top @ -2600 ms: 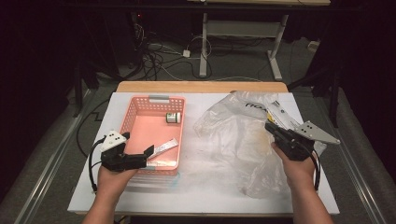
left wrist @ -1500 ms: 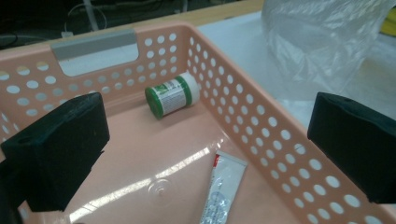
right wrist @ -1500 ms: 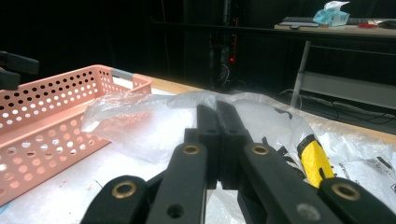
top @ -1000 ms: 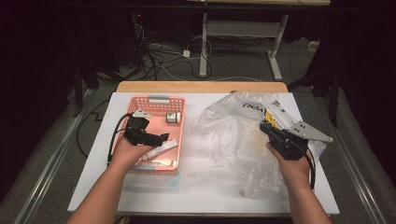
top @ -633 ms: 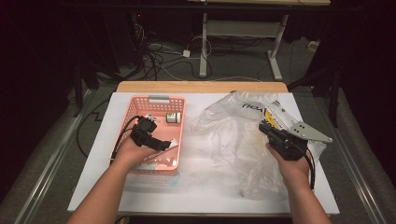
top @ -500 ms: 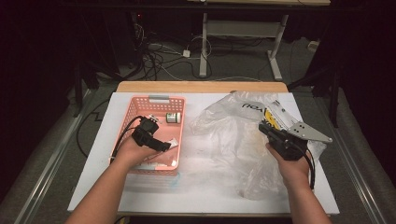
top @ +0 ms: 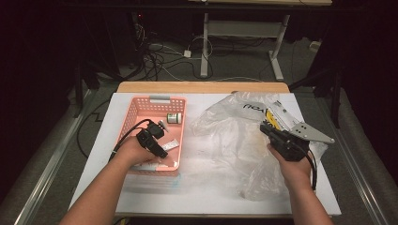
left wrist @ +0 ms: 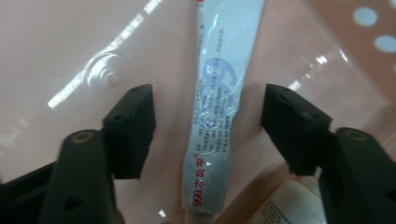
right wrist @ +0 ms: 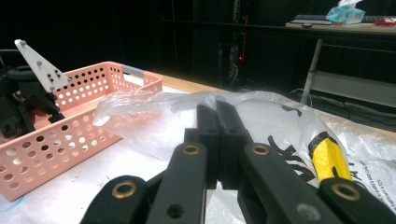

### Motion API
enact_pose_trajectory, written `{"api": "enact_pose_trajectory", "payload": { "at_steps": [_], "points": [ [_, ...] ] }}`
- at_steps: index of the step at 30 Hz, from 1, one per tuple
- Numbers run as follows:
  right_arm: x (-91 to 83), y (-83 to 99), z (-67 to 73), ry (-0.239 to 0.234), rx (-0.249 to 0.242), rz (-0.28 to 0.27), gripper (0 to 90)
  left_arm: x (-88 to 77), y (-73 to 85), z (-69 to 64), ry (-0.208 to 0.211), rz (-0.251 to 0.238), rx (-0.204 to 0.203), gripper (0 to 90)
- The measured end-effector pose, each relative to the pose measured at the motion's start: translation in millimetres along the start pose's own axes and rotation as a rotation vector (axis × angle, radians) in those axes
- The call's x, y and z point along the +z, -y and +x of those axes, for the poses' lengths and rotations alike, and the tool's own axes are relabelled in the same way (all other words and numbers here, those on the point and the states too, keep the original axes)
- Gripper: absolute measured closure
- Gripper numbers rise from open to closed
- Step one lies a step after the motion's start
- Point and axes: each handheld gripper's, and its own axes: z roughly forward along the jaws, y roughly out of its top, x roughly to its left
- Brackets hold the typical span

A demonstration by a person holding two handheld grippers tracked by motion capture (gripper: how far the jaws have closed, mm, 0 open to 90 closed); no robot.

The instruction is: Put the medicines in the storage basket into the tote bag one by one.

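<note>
Step in hand: left claw (left wrist: 205, 135) picks the ointment tube (left wrist: 219, 107) out of the pink basket (top: 136, 110).
Left claw state: jaws are apart and have just been closing; the tube lies between them, but the pads (left wrist: 133, 126) do not touch it yet.
Tube place: flat on the basket floor, near the front wall; in the left gripper view it runs straight up between the two jaws, a little nearer to the left pad.
Other things in basket: a small white jar with green label (top: 174, 118) toward the far end, and a white box just beside the tube's lower end (left wrist: 285, 203).
Right claw (right wrist: 217, 123): jaws together, pinching the edge of the clear plastic bag (top: 234, 126) on the white surface (top: 197, 187).
How to do it well: centre the jaws on the tube body, close slowly, keep the tips low, and I think lift straight up so the box is not dragged.
</note>
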Motion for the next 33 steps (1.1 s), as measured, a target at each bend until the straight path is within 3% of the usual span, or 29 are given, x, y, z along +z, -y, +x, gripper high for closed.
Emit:
{"api": "enact_pose_trajectory", "payload": {
  "at_steps": [4,17,23,33],
  "points": [
    [0.6,0.6,0.7,0.0,0.009,0.004,90.0,-1.0,-2.8,1.1,0.004,0.015,0.01,46.3],
    [0.8,1.0,1.8,-0.005,0.003,0.005,90.0,-1.1,-18.9,-1.5,0.008,0.122,0.071,66.2],
    [-0.2,0.5,1.5,-0.006,0.001,0.0,90.0,-1.4,-16.0,-1.4,0.009,0.083,0.058,67.5],
    [-2.0,-0.1,1.2,0.0,0.016,-0.003,90.0,-5.7,0.2,6.9,0.008,-0.019,-0.029,67.6]
  ]
}}
